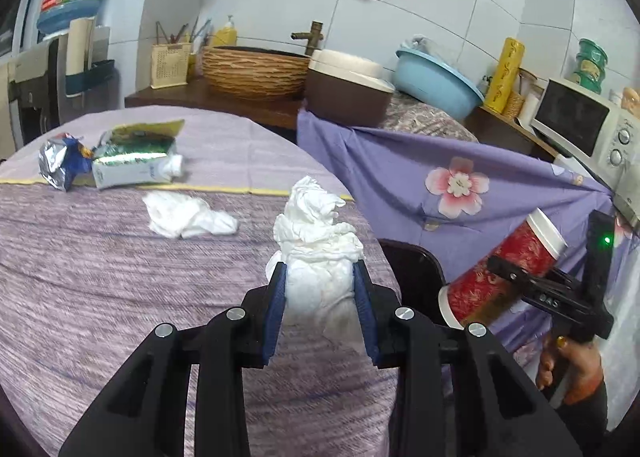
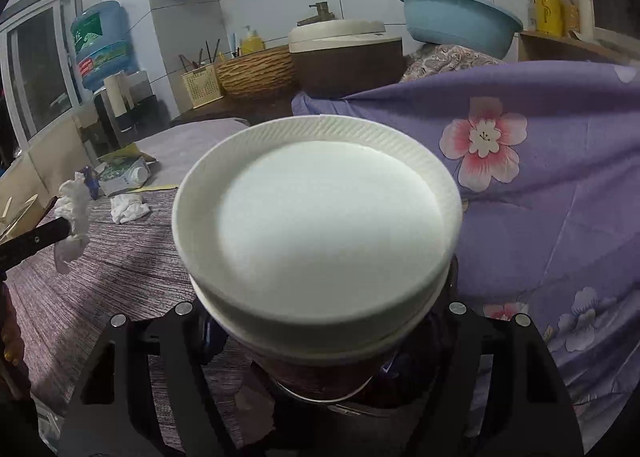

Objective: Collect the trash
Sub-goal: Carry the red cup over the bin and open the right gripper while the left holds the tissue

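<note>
Left gripper clenches a crumpled white tissue wad above the round table's ribbed mauve woven cloth. Right gripper grasps a red-patterned paper cup, white base forward, near a floral purple sheet. Another crumpled tissue and a squashed carton lie on the cloth.

Crumpled white tissue paper wad looks soft and matt; the purple woven cloth on the worktop is rough; the crinkled silver foil wrapper shines.
</note>
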Tool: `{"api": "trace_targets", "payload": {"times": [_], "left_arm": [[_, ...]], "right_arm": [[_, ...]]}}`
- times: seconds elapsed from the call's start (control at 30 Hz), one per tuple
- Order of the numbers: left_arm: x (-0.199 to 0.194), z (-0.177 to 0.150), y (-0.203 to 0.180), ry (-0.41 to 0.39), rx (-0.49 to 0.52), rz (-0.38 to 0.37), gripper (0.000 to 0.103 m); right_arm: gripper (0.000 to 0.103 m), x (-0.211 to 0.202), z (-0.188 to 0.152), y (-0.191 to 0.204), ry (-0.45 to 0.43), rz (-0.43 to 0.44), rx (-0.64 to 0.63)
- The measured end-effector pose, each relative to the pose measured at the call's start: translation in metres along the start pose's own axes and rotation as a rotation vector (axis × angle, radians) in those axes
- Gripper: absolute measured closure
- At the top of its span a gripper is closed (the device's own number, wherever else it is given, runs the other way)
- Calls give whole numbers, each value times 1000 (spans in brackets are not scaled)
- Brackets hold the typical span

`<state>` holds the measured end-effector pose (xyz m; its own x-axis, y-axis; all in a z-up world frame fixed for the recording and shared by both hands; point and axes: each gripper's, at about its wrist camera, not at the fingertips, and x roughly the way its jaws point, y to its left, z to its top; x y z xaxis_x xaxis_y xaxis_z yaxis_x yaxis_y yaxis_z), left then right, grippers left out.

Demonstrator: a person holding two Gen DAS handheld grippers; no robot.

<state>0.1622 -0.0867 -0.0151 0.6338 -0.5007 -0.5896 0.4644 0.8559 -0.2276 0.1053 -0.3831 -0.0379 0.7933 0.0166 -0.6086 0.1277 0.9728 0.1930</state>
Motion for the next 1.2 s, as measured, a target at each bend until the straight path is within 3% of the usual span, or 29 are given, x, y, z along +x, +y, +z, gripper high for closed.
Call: {"api": "trace_targets", "payload": {"times": [0.2,0.57,0.63,0.7,0.9,1.2], "left_arm": [[11,-12,-19,28,17,-44,70],[45,-23,-76,89,133,-138,69],[51,-25,-86,100,158,-150,69],[56,-28,-95,109,183,-156,69],[74,-34,-110,148,230,-169,69],[123,-40,-132,232,274,-162,69]], "right_arm": [[31,13,-15,-14,20,-25,17],[30,96,-58,-49,156,-85,75],[27,110,-64,-53,178,-79,85],[16,119,-69,-57,203,-84,96],[12,105,-70,-62,166,-106,109],[12,32,-53,-81,27,-139,175]]}}
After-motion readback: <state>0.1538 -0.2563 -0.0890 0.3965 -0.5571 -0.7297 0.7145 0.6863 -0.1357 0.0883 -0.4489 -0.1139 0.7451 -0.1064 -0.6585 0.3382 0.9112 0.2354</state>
